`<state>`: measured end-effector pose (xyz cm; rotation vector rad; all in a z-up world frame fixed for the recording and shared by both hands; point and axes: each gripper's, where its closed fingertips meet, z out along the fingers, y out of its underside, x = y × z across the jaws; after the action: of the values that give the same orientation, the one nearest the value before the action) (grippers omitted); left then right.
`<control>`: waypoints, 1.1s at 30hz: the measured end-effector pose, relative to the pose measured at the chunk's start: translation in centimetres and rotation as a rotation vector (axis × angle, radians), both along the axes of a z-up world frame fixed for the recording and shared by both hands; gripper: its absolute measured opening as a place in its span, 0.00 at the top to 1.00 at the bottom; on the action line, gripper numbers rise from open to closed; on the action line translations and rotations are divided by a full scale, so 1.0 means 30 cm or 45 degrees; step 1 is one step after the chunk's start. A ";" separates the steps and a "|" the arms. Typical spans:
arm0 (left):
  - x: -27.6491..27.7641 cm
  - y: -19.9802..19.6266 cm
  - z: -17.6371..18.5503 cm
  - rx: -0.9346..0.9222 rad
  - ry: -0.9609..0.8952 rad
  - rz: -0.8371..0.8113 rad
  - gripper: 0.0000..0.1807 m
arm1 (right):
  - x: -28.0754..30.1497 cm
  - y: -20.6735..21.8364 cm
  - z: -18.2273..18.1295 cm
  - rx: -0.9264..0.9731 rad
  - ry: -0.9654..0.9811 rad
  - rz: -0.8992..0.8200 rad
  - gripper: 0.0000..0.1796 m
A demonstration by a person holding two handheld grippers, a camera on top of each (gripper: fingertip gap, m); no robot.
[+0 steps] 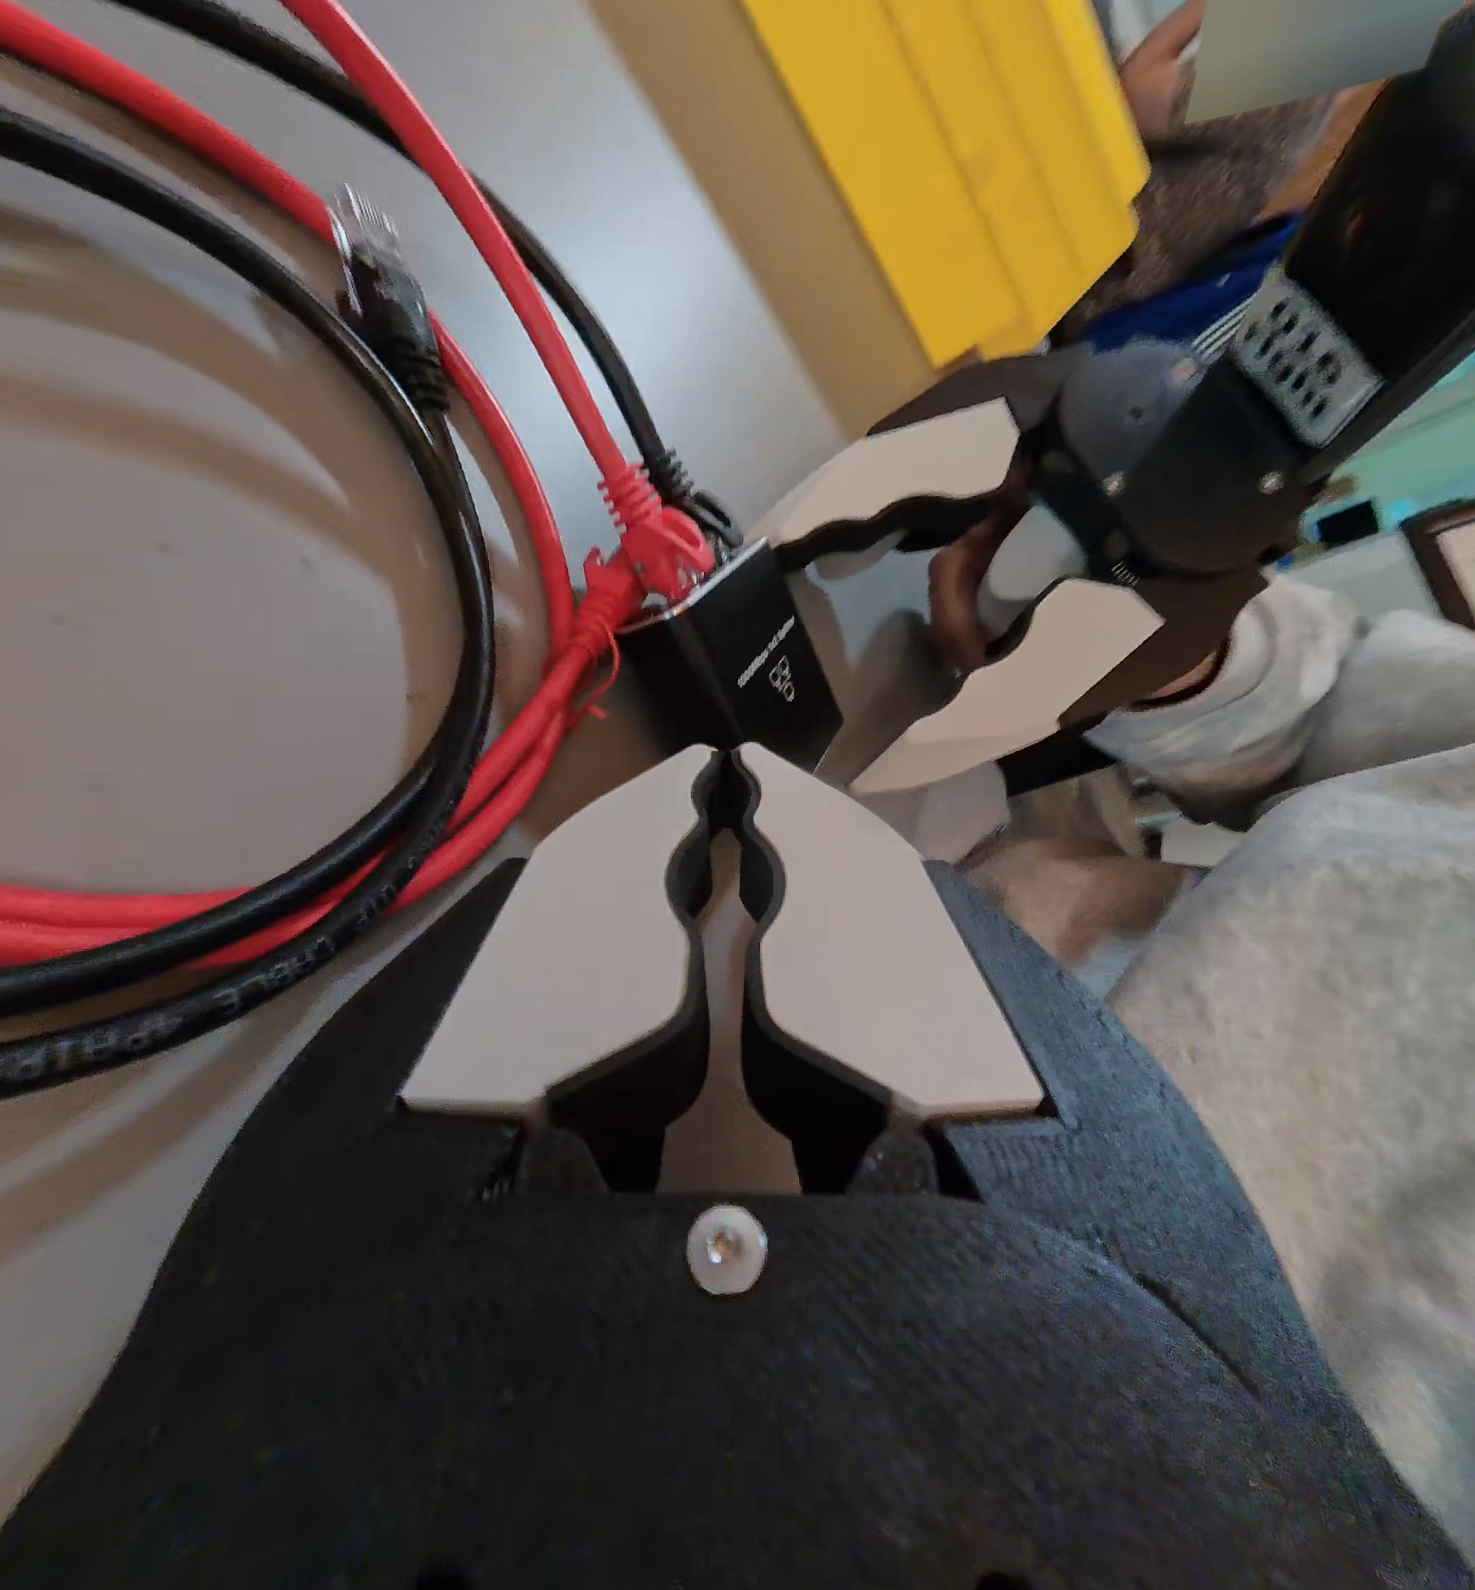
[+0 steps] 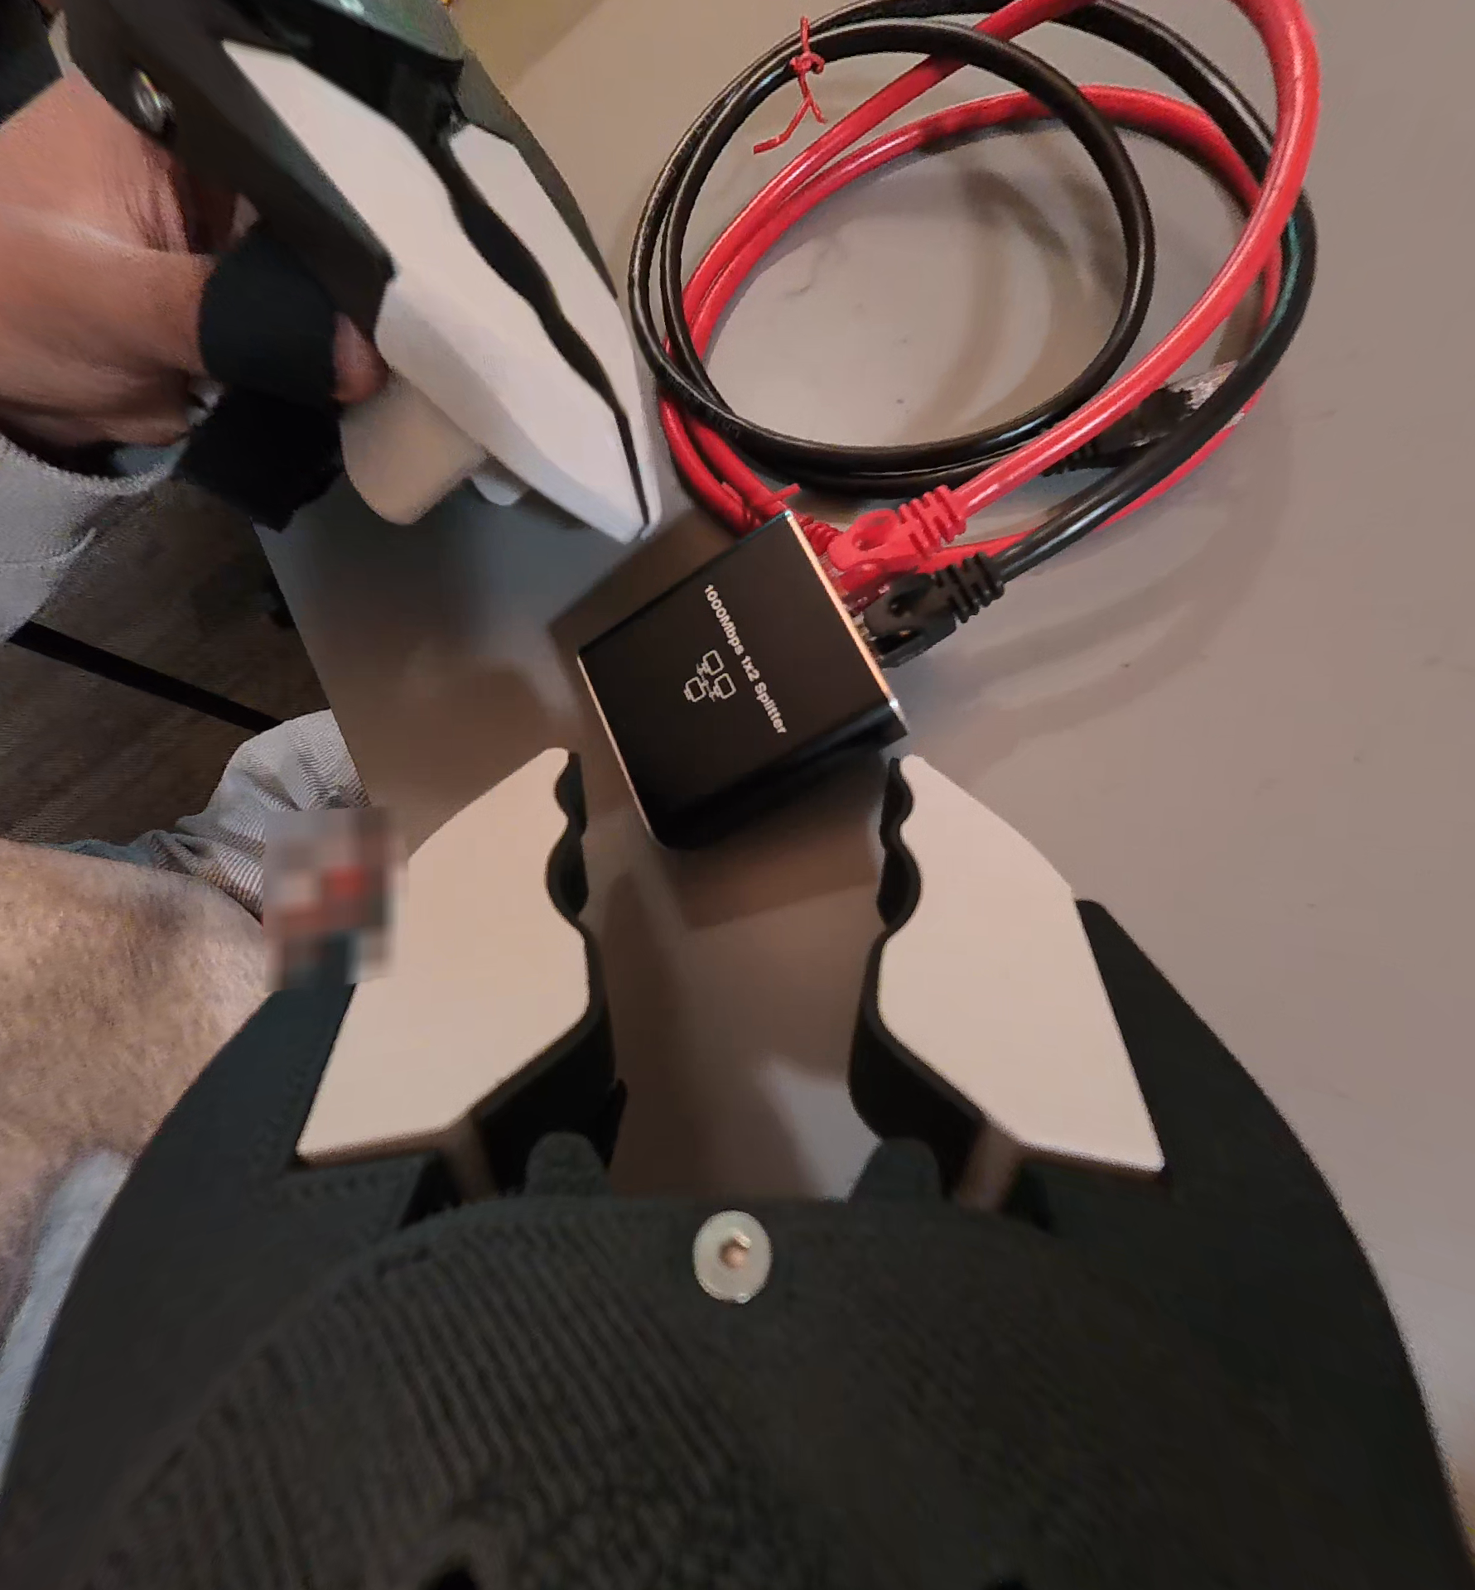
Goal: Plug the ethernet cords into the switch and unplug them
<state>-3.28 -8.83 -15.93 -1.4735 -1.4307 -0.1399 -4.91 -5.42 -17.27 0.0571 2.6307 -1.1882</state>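
Small black rectangular switch box (image 2: pixel 729 680) at frame centre on grey table (image 2: pixel 1190 946). Red ethernet cord (image 2: pixel 914 520) and black ethernet cord (image 2: pixel 953 585) plugged into its right face; cords coil upper right. Right gripper (image 2: pixel 734 779) fingers spread, flanking box's near end. Left gripper (image 2: pixel 630 508) upper left, tips together beside box.

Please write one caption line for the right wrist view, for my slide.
Open right gripper approaches the black switch, red and black ethernet cords plugged in.

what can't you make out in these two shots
- Switch ports: both views, hidden behind the red plugs and the black plug.
- Loose black plug: left wrist view, motion-blurred.
- Cable coils: left wrist view, cut by the left edge.
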 end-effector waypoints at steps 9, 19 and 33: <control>0.005 0.075 -0.039 -0.129 -0.016 -0.089 1.00 | -0.017 0.002 -0.013 0.029 0.110 -0.010 0.62; -0.002 0.144 -0.046 -0.088 0.005 -0.139 1.00 | -0.040 -0.020 -0.053 0.105 0.377 -0.014 0.45; -0.040 0.031 0.125 -0.029 0.345 0.063 1.00 | -0.098 -0.022 -0.018 -0.003 0.269 0.035 0.65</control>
<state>-4.47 -7.91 -12.19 -1.4143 -1.2503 0.1038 -7.84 -6.09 -17.80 -0.1110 2.8000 -1.2506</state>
